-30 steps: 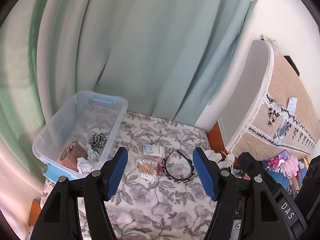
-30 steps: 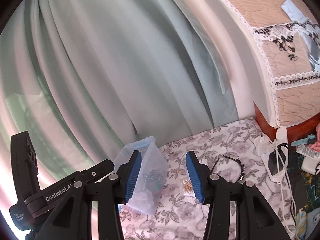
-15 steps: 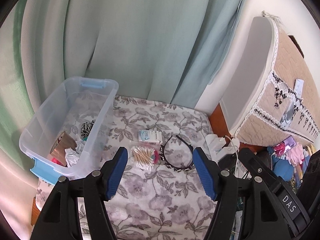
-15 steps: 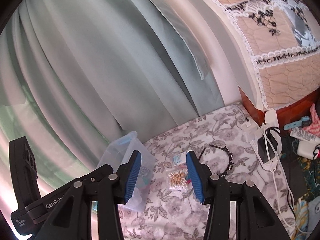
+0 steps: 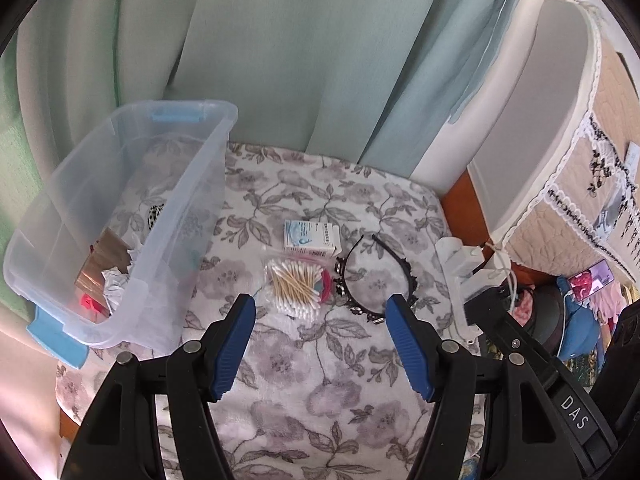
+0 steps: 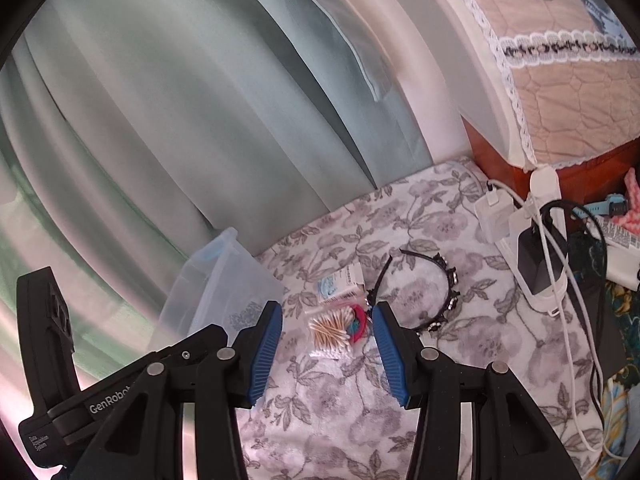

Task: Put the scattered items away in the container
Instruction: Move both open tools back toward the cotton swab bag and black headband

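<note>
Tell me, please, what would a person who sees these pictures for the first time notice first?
Probably the clear plastic bin at the left of the flowered cloth, with a few things already inside. Next, the loose cluster beside it: a bag of cotton swabs, a small white box behind it, and a black headband to the right. Both grippers, left and right, are open and empty.

"DAS" on right hand-held gripper (image 5: pixel 572 416), "GenRobot" on left hand-held gripper (image 6: pixel 108 400), box print unreadable
</note>
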`<state>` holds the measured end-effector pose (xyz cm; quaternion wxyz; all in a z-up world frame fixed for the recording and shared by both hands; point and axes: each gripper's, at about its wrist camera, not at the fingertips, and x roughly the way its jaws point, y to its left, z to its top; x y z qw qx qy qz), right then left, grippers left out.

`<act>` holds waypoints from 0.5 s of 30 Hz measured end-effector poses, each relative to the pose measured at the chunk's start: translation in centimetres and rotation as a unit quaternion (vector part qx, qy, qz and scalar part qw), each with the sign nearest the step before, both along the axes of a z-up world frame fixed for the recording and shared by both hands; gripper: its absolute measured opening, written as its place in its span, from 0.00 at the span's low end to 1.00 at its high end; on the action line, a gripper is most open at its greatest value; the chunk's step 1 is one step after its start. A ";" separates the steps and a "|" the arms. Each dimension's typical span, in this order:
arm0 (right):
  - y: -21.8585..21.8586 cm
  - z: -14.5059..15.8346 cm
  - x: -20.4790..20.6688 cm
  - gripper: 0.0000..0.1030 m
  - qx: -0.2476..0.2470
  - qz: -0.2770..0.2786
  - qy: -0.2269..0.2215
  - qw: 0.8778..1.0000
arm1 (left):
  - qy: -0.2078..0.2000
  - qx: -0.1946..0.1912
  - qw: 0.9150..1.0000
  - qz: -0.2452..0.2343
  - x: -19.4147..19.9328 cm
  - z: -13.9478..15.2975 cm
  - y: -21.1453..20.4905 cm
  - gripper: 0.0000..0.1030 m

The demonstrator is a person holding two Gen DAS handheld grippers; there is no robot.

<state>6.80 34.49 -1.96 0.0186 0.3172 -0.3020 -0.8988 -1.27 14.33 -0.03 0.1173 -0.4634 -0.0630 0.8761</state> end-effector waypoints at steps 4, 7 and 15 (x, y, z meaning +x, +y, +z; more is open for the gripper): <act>0.1 -1.9 -1.2 0.49 -0.002 0.003 -0.025 1.000 | -0.025 -0.004 1.000 -0.007 -1.1 -1.9 0.4 0.67; 0.1 -3.3 -2.0 0.49 -0.004 0.004 -0.042 0.999 | -0.042 -0.007 0.999 -0.011 -1.9 -3.4 0.7 0.67; 0.4 -6.5 -3.8 0.49 0.000 0.000 -0.086 0.996 | -0.086 -0.011 0.996 -0.012 -4.1 -7.1 0.7 0.67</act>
